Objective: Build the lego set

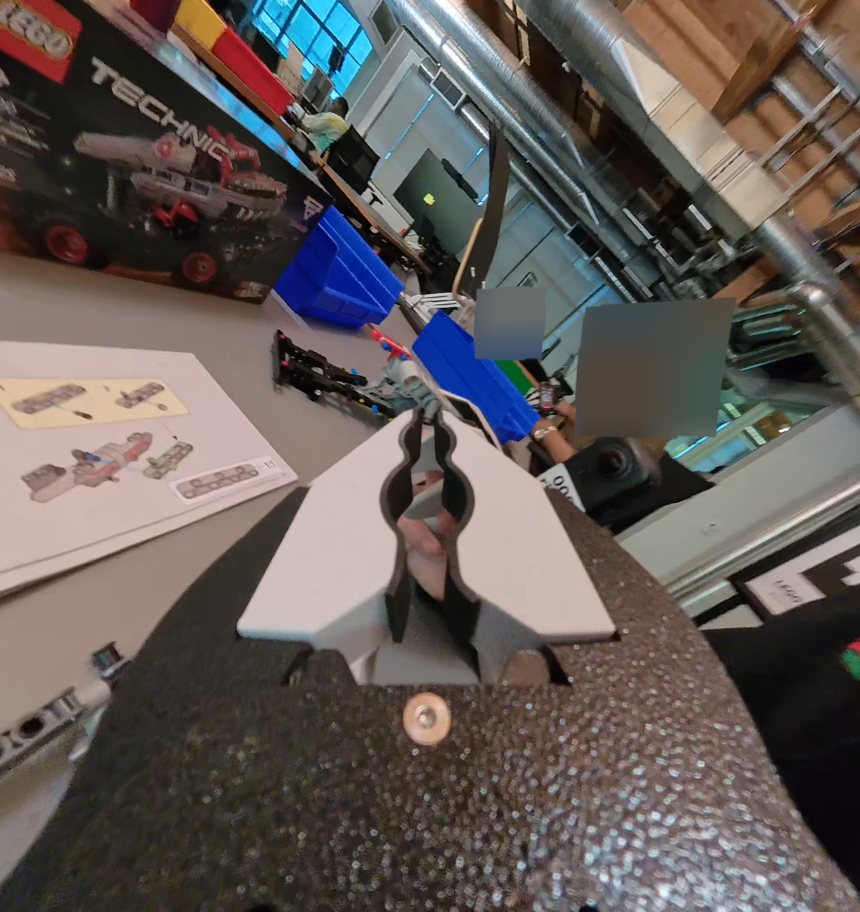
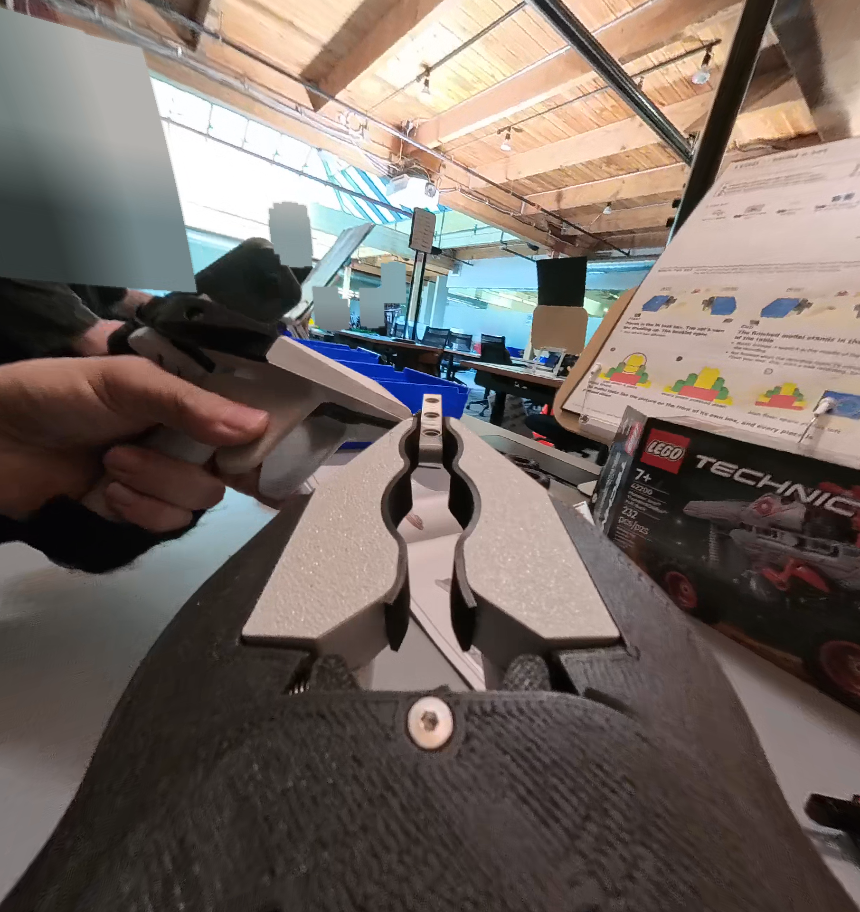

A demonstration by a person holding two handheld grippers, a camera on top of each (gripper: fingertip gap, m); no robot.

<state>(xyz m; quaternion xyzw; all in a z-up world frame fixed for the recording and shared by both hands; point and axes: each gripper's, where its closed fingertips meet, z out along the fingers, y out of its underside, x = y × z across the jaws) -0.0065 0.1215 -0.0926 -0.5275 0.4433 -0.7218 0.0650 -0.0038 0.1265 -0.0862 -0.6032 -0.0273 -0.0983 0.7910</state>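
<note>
The booklet (image 1: 97, 444) lies on the table (image 1: 210, 316) before the box (image 1: 122, 163), bins (image 1: 339, 276) right.

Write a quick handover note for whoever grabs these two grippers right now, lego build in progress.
Right gripper: shut on a grey beam, held up off the table.
Left gripper: tips nearly together on a small grey piece; grip unclear.
On the table: open instruction booklet, black frame assembly, set box, blue bins.
Done: frame partly built.
Left: join the held pieces, continue the booklet steps.
</note>
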